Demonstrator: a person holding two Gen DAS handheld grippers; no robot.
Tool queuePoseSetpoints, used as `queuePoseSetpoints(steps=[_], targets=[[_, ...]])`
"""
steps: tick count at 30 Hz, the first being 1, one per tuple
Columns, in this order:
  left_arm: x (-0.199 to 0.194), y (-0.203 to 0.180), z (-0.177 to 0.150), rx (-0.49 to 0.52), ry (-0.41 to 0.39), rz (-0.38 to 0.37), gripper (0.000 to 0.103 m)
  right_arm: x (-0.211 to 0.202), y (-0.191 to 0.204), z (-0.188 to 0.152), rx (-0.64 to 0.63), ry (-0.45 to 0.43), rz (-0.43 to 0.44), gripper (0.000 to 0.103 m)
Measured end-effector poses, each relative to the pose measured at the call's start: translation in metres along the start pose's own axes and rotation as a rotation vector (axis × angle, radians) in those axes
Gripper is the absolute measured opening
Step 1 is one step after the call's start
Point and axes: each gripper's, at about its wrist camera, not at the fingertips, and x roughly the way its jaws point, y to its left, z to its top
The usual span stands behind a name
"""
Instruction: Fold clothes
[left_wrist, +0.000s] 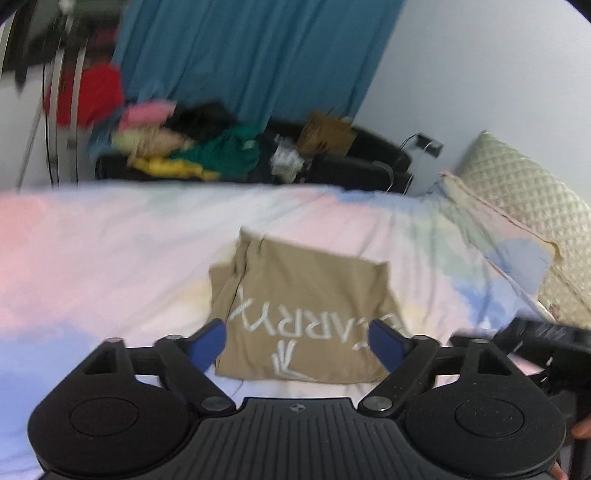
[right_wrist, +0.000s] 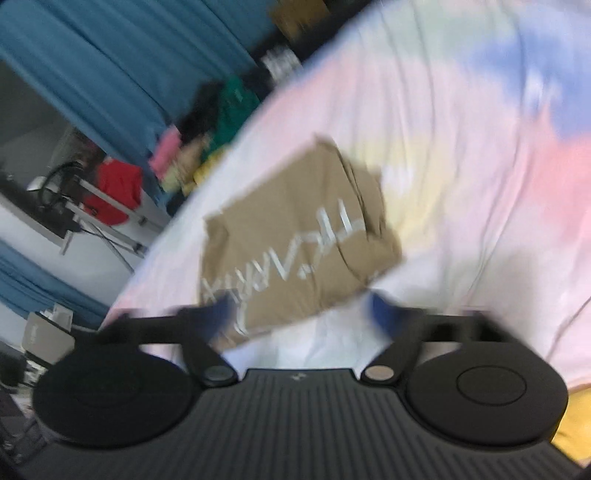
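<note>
A tan shirt (left_wrist: 303, 306) with white lettering lies folded into a rough rectangle on the pastel tie-dye bedsheet (left_wrist: 110, 266). My left gripper (left_wrist: 297, 341) is open, its blue pads apart over the shirt's near edge, holding nothing. In the right wrist view the same tan shirt (right_wrist: 295, 236) lies tilted on the sheet (right_wrist: 461, 166). My right gripper (right_wrist: 304, 312) is open over the shirt's near edge, blurred by motion, and empty. The right gripper also shows at the right edge of the left wrist view (left_wrist: 535, 343).
A heap of mixed clothes (left_wrist: 177, 147) sits beyond the far edge of the bed, in front of a blue curtain (left_wrist: 258, 55). A quilted pillow (left_wrist: 524, 195) lies at the right. A red garment (left_wrist: 92, 96) hangs on a rack at the left.
</note>
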Motion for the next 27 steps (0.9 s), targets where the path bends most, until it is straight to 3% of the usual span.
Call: queuePoseSetpoints(steps=[3, 13, 18, 27], targets=[[-0.042, -0.021, 0.006, 0.065, -0.065, 0.031, 0.103, -0.033, 0.021, 0.0, -0.087, -0.065, 0.017, 0.103], [-0.155, -0.059, -0.005, 0.144, -0.215, 0.056, 0.103, -0.137, 0.062, -0.037, -0.325, -0.27, 0.052, 0.103], [-0.198, -0.072, -0.025, 0.192, -0.305, 0.113, 0.103, -0.165, 0.073, -0.06, -0.404, -0.317, 0.066, 0.103], [-0.245, -0.063, -0.059, 0.166, -0.34, 0.152, 0.103, -0.185, 0.071, -0.108, -0.449, -0.412, 0.088, 0.103]])
